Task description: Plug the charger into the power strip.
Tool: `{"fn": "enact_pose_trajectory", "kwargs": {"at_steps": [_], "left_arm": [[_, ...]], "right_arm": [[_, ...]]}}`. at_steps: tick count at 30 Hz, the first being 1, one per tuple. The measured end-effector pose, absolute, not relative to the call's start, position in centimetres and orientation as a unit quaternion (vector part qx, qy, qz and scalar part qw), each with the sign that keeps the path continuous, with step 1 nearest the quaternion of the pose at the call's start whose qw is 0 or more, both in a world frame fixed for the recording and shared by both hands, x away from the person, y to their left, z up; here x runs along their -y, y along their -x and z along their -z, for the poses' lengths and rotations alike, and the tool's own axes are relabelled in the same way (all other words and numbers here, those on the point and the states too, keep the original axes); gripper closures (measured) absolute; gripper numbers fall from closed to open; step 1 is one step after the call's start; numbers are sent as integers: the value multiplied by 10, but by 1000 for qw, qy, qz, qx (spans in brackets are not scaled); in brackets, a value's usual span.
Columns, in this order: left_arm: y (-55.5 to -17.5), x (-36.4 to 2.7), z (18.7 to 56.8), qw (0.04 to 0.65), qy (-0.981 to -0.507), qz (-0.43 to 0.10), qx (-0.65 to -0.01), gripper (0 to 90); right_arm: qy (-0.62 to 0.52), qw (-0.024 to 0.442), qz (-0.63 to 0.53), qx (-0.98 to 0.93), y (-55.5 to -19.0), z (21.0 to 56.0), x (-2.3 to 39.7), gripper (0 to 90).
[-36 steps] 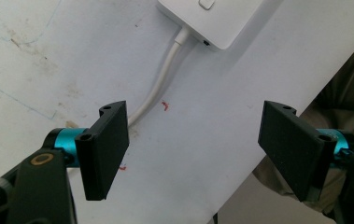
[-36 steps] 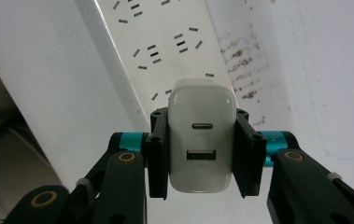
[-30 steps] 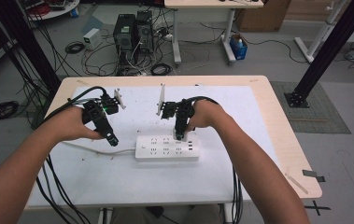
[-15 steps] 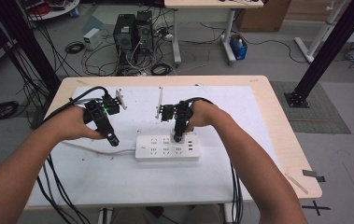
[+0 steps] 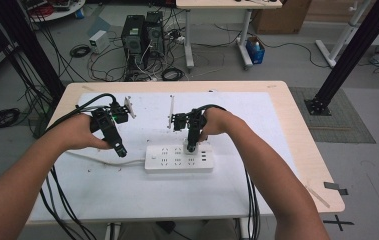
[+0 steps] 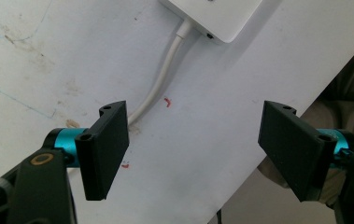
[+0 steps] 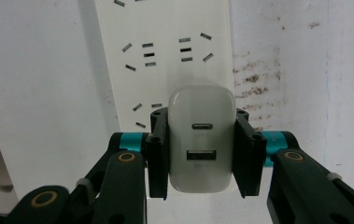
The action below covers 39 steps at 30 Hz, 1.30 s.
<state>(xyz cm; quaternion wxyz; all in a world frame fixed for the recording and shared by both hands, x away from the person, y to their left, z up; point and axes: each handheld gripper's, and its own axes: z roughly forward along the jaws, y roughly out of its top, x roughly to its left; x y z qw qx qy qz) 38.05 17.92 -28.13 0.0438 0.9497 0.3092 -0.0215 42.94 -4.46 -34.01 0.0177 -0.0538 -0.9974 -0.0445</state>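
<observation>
A white power strip (image 5: 178, 158) lies flat near the middle of the white table (image 5: 127, 195); its sockets (image 7: 165, 51) face up in the right gripper view. My right gripper (image 7: 201, 154) is shut on a white USB charger (image 7: 201, 147), its pads pressed on both sides. The charger sits over the strip's right part, under my right gripper (image 5: 192, 147) in the high view; whether its pins are in a socket I cannot tell. My left gripper (image 5: 121, 151) hangs to the left of the strip, open (image 6: 195, 149) with nothing between its jaws, above the strip's white cord (image 6: 158, 91).
The strip's cord (image 5: 102, 161) runs left across the table. Black cables (image 5: 59, 200) trail from both grippers over the near edge. Small red specks (image 6: 166, 101) mark the tabletop. Beyond the far edge stand computers (image 5: 142, 35) and loose floor cables.
</observation>
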Motion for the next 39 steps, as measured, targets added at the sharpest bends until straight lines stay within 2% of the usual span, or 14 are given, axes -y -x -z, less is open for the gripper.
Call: {"fn": "enact_pose_trajectory", "kwargs": {"at_steps": [8,39], "left_arm": [[-381,-179,281,46,-949,20,-312,248],[-384,-178,284,46,-951,21,-306,248]], "right_arm": [[20,10,35,999,-429,343,43,627],[6,1,1,1000,-425,352,35,632]]}}
